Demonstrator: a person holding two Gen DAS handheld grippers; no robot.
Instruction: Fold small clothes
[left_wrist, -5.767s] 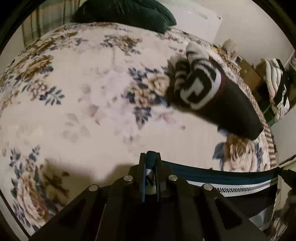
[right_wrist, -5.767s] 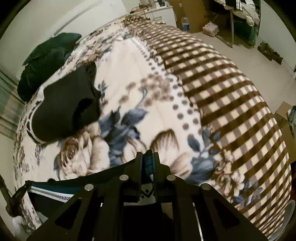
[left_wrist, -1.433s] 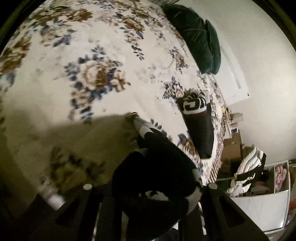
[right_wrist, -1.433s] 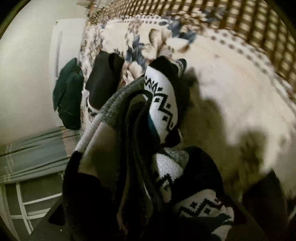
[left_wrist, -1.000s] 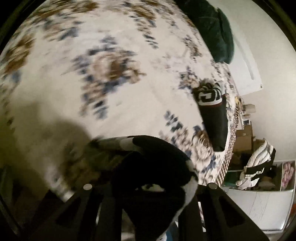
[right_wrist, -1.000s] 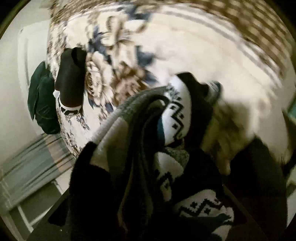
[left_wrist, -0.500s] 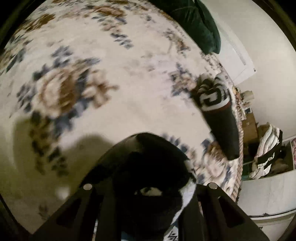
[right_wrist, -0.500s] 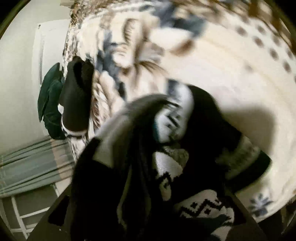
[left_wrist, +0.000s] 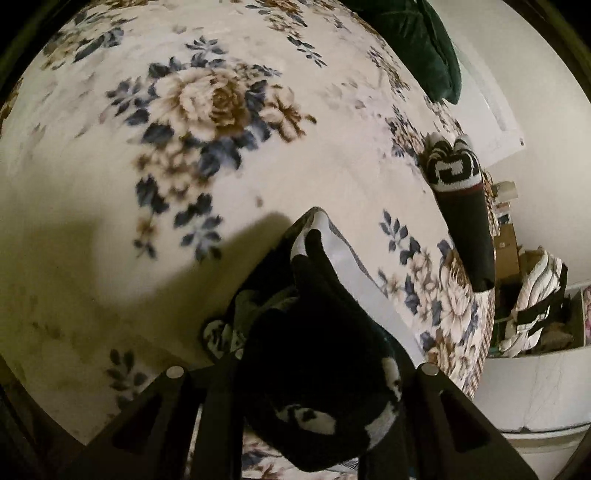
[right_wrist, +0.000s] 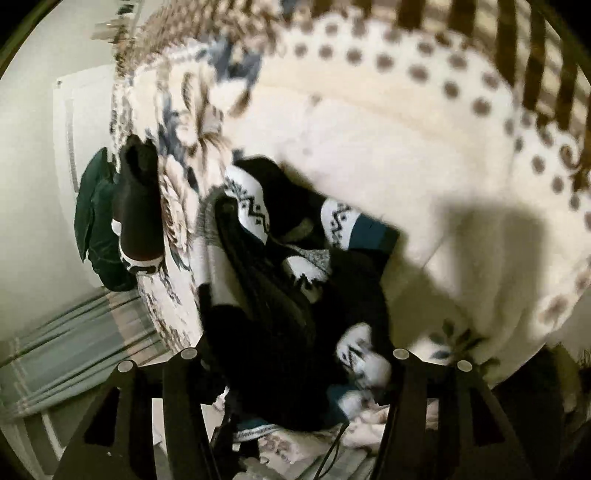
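Note:
A bunched black, white and teal patterned knit garment (left_wrist: 317, 354) fills the space between my left gripper's fingers and drapes onto the floral bedspread (left_wrist: 184, 147). The same bundle (right_wrist: 295, 295) lies between my right gripper's fingers, its zigzag cuffs spread on the bed. The cloth hides the fingertips of both grippers, so their state is unclear. A folded pair of black socks with a white pattern (left_wrist: 461, 206) lies further off; it also shows in the right wrist view (right_wrist: 138, 210).
A dark green pillow (left_wrist: 424, 48) lies at the head of the bed, also seen in the right wrist view (right_wrist: 96, 229). Boxes and piled laundry (left_wrist: 532, 302) stand beyond the bed's edge. The bedspread's checked brown border (right_wrist: 517, 48) runs along the far side.
The stretched garment from earlier is now bunched into a bundle. Over the last second both grippers have lowered the bundle onto the bedspread, and the cloth has spread out on it.

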